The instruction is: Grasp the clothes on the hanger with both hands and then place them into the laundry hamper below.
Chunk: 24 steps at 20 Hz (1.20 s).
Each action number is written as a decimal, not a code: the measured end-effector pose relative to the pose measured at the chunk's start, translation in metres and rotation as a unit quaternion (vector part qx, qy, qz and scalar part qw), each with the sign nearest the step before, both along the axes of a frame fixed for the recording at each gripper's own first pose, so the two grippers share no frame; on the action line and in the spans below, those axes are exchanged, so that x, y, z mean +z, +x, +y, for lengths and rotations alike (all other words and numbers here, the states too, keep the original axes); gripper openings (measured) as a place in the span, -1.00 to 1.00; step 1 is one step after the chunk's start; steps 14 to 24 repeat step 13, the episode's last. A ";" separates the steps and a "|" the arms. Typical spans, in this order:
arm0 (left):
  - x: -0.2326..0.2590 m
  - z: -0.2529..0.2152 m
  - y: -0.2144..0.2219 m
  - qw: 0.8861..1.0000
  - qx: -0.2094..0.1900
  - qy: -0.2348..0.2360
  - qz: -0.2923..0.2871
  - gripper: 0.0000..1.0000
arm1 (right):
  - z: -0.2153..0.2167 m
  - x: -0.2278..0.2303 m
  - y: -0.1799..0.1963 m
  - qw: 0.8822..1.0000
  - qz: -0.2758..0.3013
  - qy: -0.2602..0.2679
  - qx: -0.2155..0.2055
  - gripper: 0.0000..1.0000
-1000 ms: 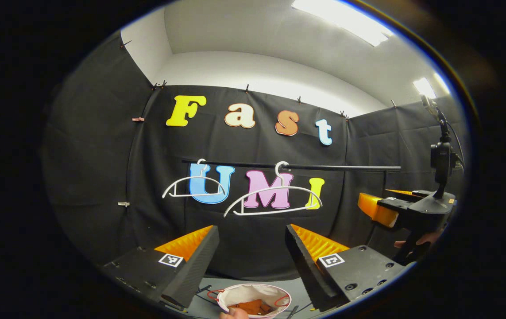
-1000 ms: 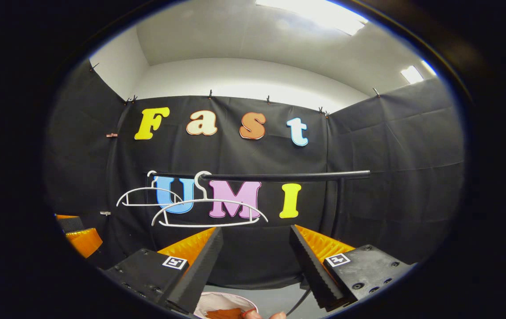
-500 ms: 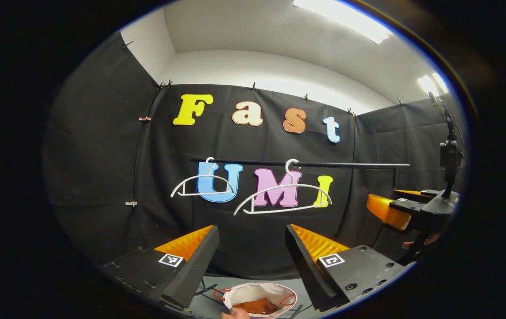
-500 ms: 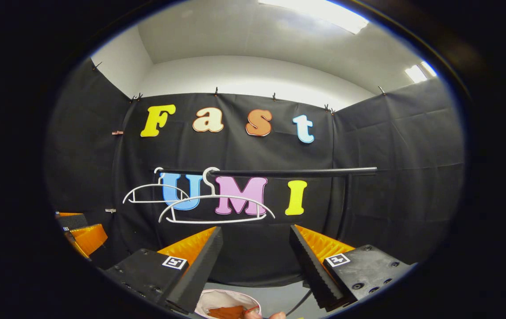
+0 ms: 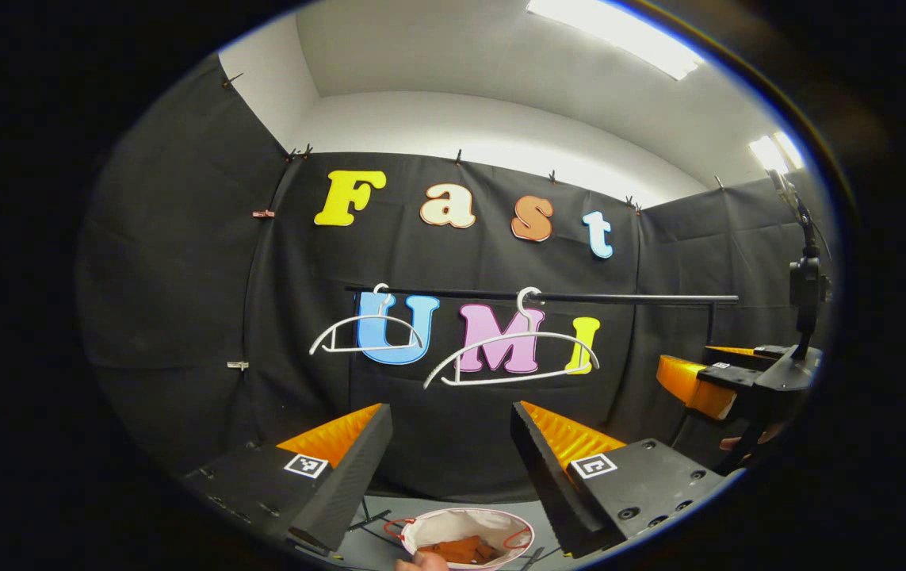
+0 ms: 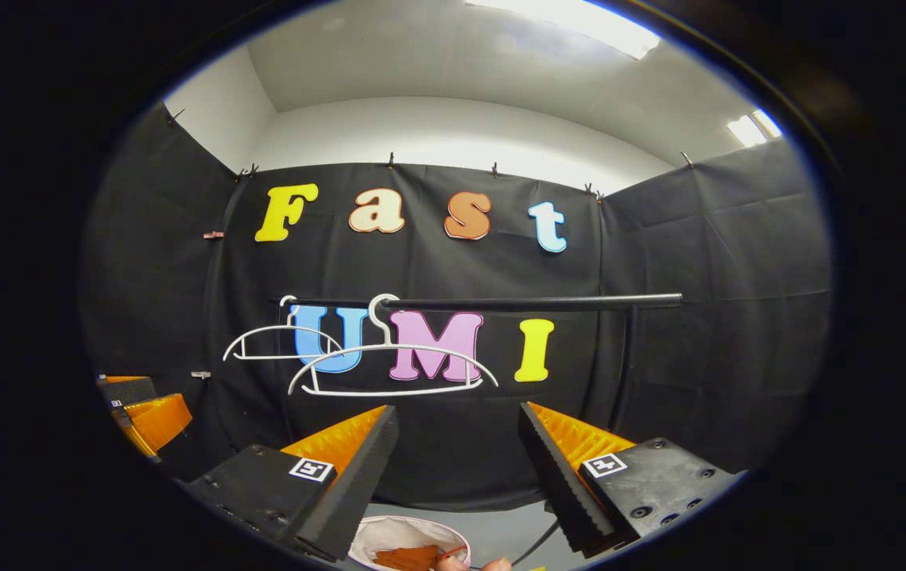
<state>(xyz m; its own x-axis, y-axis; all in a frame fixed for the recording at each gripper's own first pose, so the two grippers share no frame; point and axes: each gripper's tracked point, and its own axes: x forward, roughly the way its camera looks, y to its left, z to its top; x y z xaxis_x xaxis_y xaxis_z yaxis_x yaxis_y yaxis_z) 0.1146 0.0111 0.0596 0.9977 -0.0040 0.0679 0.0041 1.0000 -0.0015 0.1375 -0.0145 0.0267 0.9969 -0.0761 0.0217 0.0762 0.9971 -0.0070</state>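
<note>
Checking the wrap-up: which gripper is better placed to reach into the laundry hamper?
Left, probably: below the left gripper, jaws open, the hamper sits centred; below the right gripper it lies off to one side.

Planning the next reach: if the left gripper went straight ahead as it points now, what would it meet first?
Likely the black cloth wall below the nearer white hanger; the left gripper is open, nothing between. Depth is uncertain.
</note>
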 end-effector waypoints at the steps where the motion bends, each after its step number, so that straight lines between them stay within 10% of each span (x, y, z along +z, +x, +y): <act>1: 0.000 0.001 0.000 1.000 0.000 -0.001 0.001 0.90 | 0.000 -0.001 0.000 1.000 0.001 -0.001 0.000 0.96; 24: 0.000 -0.002 0.001 1.000 -0.008 -0.002 0.000 0.91 | -0.002 0.001 0.002 1.000 -0.004 0.008 -0.006 0.96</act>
